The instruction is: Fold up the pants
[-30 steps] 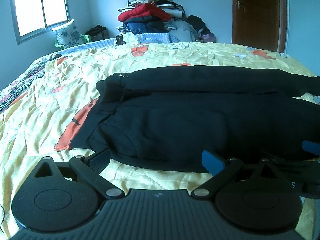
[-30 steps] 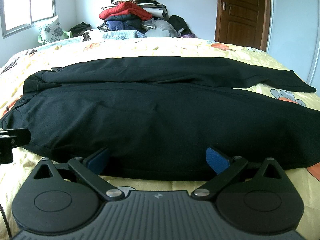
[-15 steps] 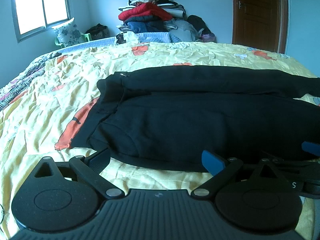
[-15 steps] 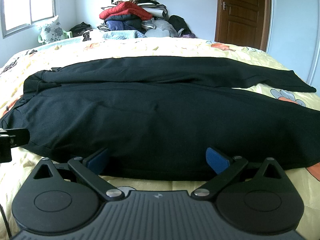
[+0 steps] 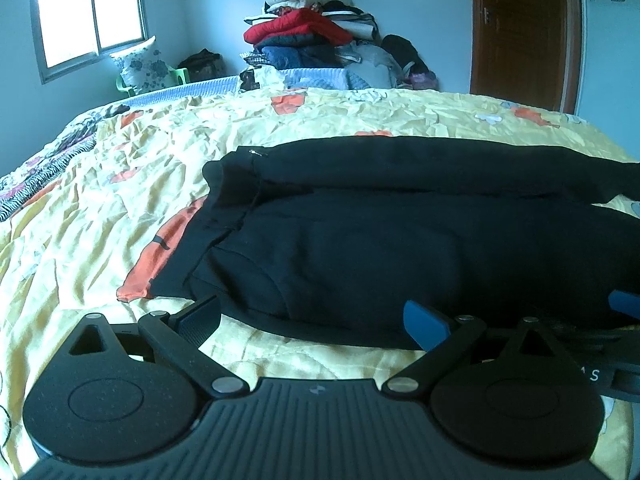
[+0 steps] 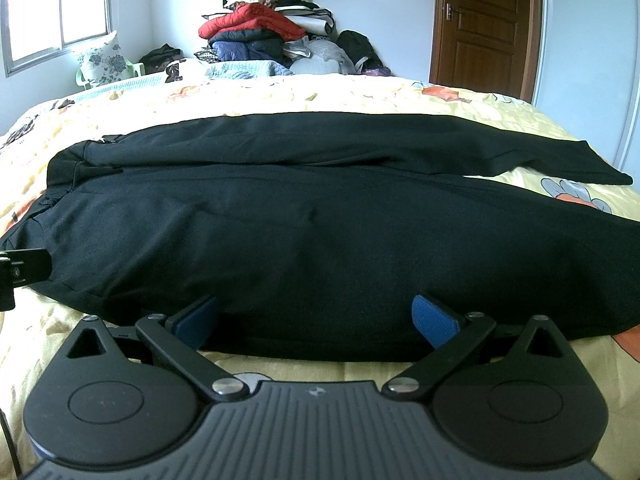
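Change: pretty much nothing is shifting since a second ago, both grippers are hanging in the same spots and the pants are lying exactly as before.
Left gripper (image 5: 312, 322): sitting low at the near edge of the bed, jaws spread wide, nothing between them. Its left finger (image 5: 200, 318) is hovering over bare quilt just beside the waist corner, and the blue right pad (image 5: 424, 322) is sitting at the near hem of the fabric; can't tell if it's actually touching.
Right gripper (image 6: 316, 322): also spread wide and not pinching anything, both blue pads (image 6: 434, 320) lining up right at the near edge of the front leg. It's also poking into the left view on the far right.
Pants (image 6: 320, 232): black, lying flat across the quilt, waistband pointing left, legs running off to the right, the far leg lying a bit apart from the near one toward the cuffs.
Quilt (image 5: 100, 208): yellow with orange patches, wrinkly, covering the whole bed.
Clothes pile (image 6: 260, 28): stacking up against the back wall, red jacket near the top.
Window (image 5: 88, 12): glowing on the left wall.
Door (image 6: 484, 24): brown, standing closed at the back right.
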A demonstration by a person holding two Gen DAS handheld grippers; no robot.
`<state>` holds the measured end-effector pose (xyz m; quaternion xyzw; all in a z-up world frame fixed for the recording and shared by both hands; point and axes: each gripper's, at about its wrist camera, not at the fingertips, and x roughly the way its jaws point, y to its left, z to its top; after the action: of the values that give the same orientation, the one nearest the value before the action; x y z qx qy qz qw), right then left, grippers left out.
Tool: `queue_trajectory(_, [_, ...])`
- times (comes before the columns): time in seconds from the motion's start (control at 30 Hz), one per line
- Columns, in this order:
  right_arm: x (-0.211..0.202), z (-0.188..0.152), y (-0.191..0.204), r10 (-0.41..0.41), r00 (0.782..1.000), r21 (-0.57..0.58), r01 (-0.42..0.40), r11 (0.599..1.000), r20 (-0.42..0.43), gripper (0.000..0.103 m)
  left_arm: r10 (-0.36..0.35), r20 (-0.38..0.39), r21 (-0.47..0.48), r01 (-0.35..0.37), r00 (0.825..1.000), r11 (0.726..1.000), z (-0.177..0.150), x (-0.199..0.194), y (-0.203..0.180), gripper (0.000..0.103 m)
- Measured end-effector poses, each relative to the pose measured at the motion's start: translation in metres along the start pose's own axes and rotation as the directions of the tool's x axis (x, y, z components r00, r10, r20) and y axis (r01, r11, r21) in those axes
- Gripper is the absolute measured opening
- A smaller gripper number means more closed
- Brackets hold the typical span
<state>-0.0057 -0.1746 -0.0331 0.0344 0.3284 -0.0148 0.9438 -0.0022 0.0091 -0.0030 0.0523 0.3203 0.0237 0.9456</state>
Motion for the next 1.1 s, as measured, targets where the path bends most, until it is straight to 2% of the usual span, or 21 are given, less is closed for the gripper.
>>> queue_trajectory(0.33, [0.0, 0.0, 0.0, 0.0, 1.0, -0.001, 0.0, 1.0, 0.0, 0.103, -0.009, 0.008, -0.014, 0.009, 1.0, 1.0, 0.001, 0.0, 0.007, 0.1])
queue_trajectory(0.53, [0.0, 0.0, 0.0, -0.001, 1.0, -0.001, 0.001, 1.0, 0.001, 0.103, -0.022, 0.015, -0.063, 0.023, 1.0, 0.998, 0.002, 0.002, 0.021, 0.1])
queue_trajectory(0.9, [-0.001, 0.0, 0.001, -0.005, 1.0, -0.001, 0.005, 1.0, 0.001, 0.103, -0.003, 0.009, -0.04, 0.003, 1.0, 0.999, 0.002, 0.002, 0.021, 0.1])
queue_trajectory(1.0, [-0.009, 0.0, -0.005, 0.021, 1.0, 0.031, -0.021, 0.999, -0.003, 0.103, 0.001, 0.01, -0.036, -0.001, 1.0, 0.999, 0.001, 0.003, 0.022, 0.1])
queue_trajectory(1.1, [-0.027, 0.006, -0.002, 0.112, 0.993, 0.038, -0.114, 0.993, 0.044, 0.103, 0.002, 0.009, -0.035, -0.002, 1.0, 0.999, 0.002, 0.005, 0.023, 0.1])
